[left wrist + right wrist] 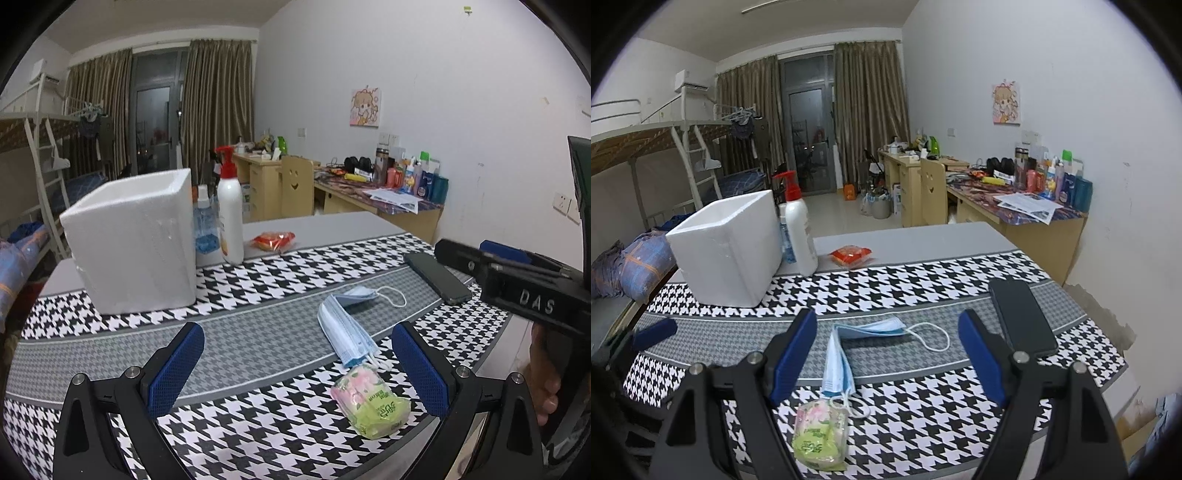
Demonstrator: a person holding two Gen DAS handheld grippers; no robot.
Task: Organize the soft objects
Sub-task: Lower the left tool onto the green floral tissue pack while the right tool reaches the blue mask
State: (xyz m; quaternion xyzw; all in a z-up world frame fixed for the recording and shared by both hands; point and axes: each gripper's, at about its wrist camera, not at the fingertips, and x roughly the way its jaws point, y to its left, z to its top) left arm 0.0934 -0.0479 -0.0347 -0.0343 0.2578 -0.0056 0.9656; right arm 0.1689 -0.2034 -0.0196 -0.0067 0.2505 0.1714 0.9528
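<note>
Left gripper [297, 365]: jaws spread, holding nothing
Right gripper [888, 356]: jaws spread, holding nothing
Face masks [842, 354]: thin pleated blue stack on the bench's houndstooth cloth [923, 280], long axis near to far
Tissue pack [822, 437]: soft crinkled plastic, touching the masks' near end
Foam box [727, 247]: white, open-topped, far left

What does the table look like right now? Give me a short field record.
left gripper: open, empty
right gripper: open, empty
tissue pack: near table edge, touching mask
face masks: loose on cloth, past tissue pack
foam box: far left, open top
phone: right side, flat
red packet: beside spray bottle
</note>
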